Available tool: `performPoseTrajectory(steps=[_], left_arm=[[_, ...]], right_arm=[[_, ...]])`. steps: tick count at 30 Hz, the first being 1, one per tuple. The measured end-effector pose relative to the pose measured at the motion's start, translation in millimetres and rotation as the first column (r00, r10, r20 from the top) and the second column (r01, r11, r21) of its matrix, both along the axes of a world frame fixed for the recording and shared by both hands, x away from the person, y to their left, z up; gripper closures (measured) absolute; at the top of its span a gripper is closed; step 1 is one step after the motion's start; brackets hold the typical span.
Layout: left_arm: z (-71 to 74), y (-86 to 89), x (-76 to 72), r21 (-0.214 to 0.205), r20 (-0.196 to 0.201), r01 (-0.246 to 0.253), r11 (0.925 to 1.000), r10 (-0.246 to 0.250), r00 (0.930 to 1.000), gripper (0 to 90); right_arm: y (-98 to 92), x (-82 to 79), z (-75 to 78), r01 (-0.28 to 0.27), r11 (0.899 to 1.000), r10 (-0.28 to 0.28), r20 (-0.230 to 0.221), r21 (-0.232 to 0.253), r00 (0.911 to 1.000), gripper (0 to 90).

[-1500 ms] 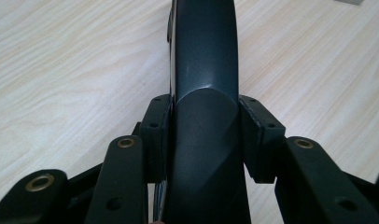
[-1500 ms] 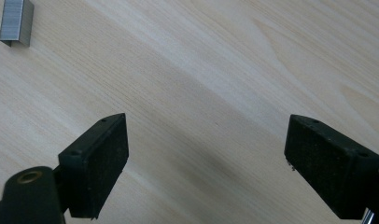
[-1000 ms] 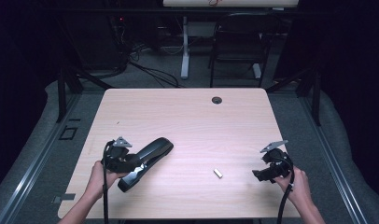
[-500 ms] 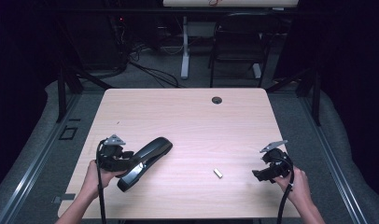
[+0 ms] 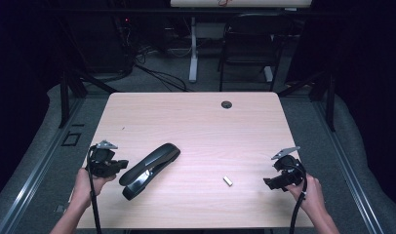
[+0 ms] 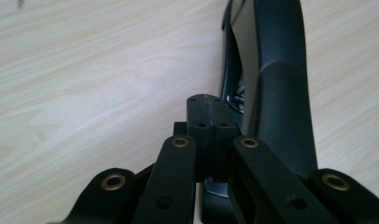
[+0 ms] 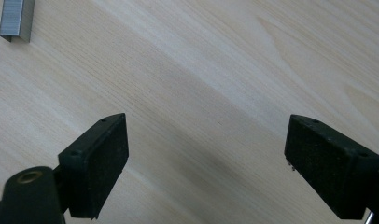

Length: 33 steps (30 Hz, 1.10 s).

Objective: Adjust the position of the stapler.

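Left gripper view: the left gripper has just snapped its fingers together on nothing. It has backed off toward nine o'clock, letting go of the black stapler. The right gripper holds its fingers wide, with the staples at its eleven o'clock.

Lit table, dark room around it

Soft overhead light falls evenly on the pale table; the surroundings sink into near-black. The high view is slightly soft; the gripper views' near foregrounds blur, with faint shadows.

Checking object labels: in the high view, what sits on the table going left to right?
left gripper → stapler → strip of staples → right gripper. The small round grommet at the far edge lines up with the staples in x, so I left it out of the order.
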State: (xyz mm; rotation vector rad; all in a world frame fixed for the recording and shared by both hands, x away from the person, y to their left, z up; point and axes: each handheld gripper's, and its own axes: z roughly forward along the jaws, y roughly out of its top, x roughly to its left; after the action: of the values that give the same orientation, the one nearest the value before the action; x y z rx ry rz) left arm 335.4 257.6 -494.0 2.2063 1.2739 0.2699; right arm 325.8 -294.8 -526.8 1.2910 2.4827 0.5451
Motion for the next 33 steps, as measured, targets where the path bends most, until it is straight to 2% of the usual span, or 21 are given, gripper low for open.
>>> performPoseTrajectory(steps=[3,5,6,8,10,15,16,19,23,29,33], left_arm=[[-1.5,-5.0,-0.1,-0.005,-0.018,0.031,0.9995,-0.031,0.9993,90.0],[-1.5,-6.2,-0.3,0.000,-0.013,0.035,0.9994,-0.035,0.9993,90.0],[-1.2,-5.6,-0.2,-0.018,-0.015,0.040,0.9990,-0.041,0.9991,90.0],[-1.1,-5.2,-0.5,-0.021,-0.018,0.041,0.9990,-0.041,0.9990,90.0],[-0.6,-4.1,-1.3,-0.017,-0.023,0.045,0.9989,-0.045,0.9987,90.0],[-0.1,-1.0,-2.8,-0.027,-0.044,0.062,0.9977,-0.063,0.9971,90.0],[-0.4,-0.9,-3.1,-0.035,-0.047,0.071,0.9969,-0.072,0.9963,90.0],[-2.0,-2.1,-3.6,-0.073,-0.067,0.090,0.9933,-0.095,0.9932,90.0],[-2.2,-8.9,-5.2,-0.084,-0.080,0.120,0.9892,-0.127,0.9887,90.0],[-2.4,-20.6,-9.0,-0.092,-0.096,0.180,0.9793,-0.189,0.9774,90.0],[-2.4,-26.7,-11.5,-0.110,-0.107,0.200,0.9736,-0.211,0.9716,90.0]], right_arm=[[-0.2,0.0,-0.2,0.001,1.000,-0.001,0.000,0.000,1.0000,13.1],[-0.2,0.1,-0.3,0.000,1.000,0.000,0.000,0.000,1.0000,13.1],[0.2,0.1,-0.7,-0.003,1.000,0.003,-0.004,0.010,1.0000,13.1],[0.2,0.1,-0.7,-0.004,1.000,0.004,-0.003,0.006,1.0000,13.1],[0.0,0.0,-0.4,-0.004,1.000,0.004,-0.001,-0.002,1.0000,13.1],[0.3,-0.2,-1.0,-0.002,1.000,0.002,-0.004,0.011,1.0000,13.1],[-0.1,0.0,-0.6,-0.005,1.000,0.005,-0.005,-0.006,1.0000,13.1],[0.2,0.0,-1.0,-0.007,1.000,0.007,-0.002,0.001,1.0000,13.1],[0.2,0.4,-1.0,-0.012,1.000,0.012,0.000,-0.005,0.9999,13.1],[0.1,0.2,-1.2,-0.009,1.000,0.009,-0.003,0.001,1.0000,13.1],[-0.2,0.3,-0.9,-0.007,1.000,0.007,-0.004,-0.008,1.0000,13.1]])
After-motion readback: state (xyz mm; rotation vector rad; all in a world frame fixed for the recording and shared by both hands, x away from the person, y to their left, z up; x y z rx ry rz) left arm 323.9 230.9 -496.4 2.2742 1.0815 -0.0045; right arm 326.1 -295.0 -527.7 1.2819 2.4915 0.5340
